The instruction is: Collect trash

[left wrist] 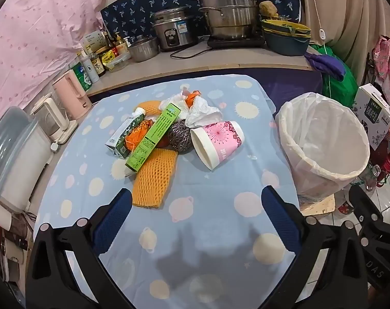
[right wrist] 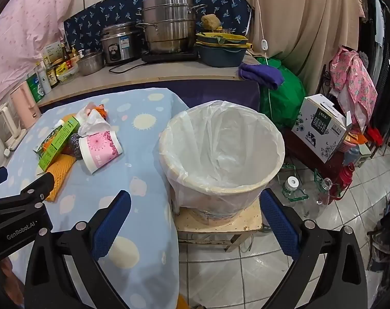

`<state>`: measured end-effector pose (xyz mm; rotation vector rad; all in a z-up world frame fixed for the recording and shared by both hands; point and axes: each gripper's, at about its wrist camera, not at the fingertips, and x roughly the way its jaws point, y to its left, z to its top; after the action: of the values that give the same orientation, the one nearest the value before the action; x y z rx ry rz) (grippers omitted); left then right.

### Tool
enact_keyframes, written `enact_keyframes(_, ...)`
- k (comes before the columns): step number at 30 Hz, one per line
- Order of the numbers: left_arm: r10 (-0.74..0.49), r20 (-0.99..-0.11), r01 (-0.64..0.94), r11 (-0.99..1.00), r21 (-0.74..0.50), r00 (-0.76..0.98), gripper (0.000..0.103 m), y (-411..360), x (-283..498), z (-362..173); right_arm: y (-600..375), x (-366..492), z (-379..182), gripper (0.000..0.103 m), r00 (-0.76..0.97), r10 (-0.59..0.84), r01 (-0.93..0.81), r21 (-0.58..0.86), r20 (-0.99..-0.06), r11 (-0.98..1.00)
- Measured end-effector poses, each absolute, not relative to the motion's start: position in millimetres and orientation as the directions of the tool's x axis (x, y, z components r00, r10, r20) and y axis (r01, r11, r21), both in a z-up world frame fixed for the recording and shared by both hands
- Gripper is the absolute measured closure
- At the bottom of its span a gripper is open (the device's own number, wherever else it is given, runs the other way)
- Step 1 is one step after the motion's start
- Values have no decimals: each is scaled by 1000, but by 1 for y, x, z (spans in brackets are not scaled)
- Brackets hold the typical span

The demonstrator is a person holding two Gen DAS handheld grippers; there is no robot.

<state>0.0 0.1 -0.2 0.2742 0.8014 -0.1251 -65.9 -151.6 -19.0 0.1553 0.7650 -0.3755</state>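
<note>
- Behind the blue spotted surface [left wrist: 207, 206] we see a counter crowded with a steel steamer pot [left wrist: 227, 10], a rice cooker [left wrist: 173, 29], a small steel bowl [left wrist: 143, 49], stacked basins [left wrist: 286, 36] and bottles [left wrist: 97, 59] at the left end.
- Along the surface's left edge stand a pink kettle [left wrist: 71, 95] and a white one [left wrist: 53, 118].
- Beside the surface's right edge sits the bin [right wrist: 220, 154], lined with a white bag, on a low stool [right wrist: 218, 224]; a milk carton box [right wrist: 321, 128] and plastic bottles [right wrist: 292, 188] lie beyond it on the tiled floor.
- In the middle of the surface lies the trash pile: a pink-and-white paper cup [left wrist: 216, 143] on its side, mouth toward us, touching a steel scourer [left wrist: 179, 135]; a green box [left wrist: 153, 136] resting tilted across an orange foam net [left wrist: 153, 177]; a small drink carton [left wrist: 125, 136]; crumpled white plastic [left wrist: 200, 110] at the back.
- Our left hand-held gripper [left wrist: 196, 198] hovers over bare cloth near the pile, fingers wide apart, holding nothing.
- Our right hand-held gripper [right wrist: 195, 200] hangs apart too, framing the bin.
</note>
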Motion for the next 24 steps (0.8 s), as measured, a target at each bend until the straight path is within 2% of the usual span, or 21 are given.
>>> enact_keyframes(24,0,-725,214,956,203,688,7,-3,-8,4,-150,-71,-11,7,674,-254,350,-3,-693,937)
